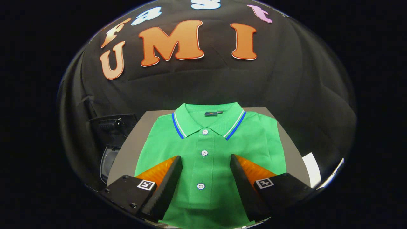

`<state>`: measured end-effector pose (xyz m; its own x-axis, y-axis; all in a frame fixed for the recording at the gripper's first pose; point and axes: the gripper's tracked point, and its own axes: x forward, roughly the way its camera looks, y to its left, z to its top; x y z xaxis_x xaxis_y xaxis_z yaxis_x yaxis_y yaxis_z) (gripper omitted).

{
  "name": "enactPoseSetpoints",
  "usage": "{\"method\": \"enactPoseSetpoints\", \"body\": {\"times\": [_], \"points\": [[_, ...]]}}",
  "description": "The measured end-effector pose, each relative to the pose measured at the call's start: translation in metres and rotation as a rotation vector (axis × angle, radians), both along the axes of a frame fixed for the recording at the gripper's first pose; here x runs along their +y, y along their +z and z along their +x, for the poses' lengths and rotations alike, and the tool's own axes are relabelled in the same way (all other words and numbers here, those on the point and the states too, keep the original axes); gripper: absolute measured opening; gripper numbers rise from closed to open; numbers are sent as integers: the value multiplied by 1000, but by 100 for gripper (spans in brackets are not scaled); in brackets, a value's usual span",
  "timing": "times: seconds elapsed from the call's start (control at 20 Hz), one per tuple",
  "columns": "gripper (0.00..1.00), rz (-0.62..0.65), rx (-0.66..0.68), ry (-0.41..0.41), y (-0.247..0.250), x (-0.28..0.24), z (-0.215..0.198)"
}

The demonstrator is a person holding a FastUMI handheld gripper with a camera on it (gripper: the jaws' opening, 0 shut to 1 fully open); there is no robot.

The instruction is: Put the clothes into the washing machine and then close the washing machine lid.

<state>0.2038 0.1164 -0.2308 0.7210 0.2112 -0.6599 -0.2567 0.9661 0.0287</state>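
Observation:
A green polo shirt [210,143] with a blue and white striped collar and three white buttons lies folded flat on a grey table [133,143]. My gripper [206,159] hangs open above the shirt's lower front. Its two fingers stand wide apart on either side of the button placket, and nothing is held between them. To the left of the table sits a dark machine with an open lid [111,130]; its opening is mostly hidden by the table edge.
Black cloth walls close in behind and on both sides of the table. A white surface [313,168] shows past the table's right edge. The shirt covers most of the tabletop, leaving narrow grey strips at the left and right.

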Motion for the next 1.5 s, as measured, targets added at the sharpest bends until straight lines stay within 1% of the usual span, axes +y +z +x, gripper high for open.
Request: {"method": "enactPoseSetpoints", "body": {"times": [0.15,0.25,0.3,0.45,0.5,0.6,0.7,0.8,0.95,1.05,1.15,1.3,1.4,1.5], "points": [[89,-1,45,-22,-1,3,-1],[62,-7,61,-36,0,6,-3],[49,-14,74,-24,-1,10,-3],[21,-6,109,-41,-3,12,-1],[9,5,111,-50,0,11,-2],[9,22,87,-50,2,12,-2],[8,82,4,-42,8,11,-2],[8,192,-101,-38,16,16,-6],[8,430,-242,-31,60,35,-21],[8,520,-308,15,84,49,-32],[8,539,-362,92,110,59,-45],[8,541,-437,198,154,69,-88],[8,542,-480,251,172,83,-113],[8,544,-492,277,182,99,-128]]}}
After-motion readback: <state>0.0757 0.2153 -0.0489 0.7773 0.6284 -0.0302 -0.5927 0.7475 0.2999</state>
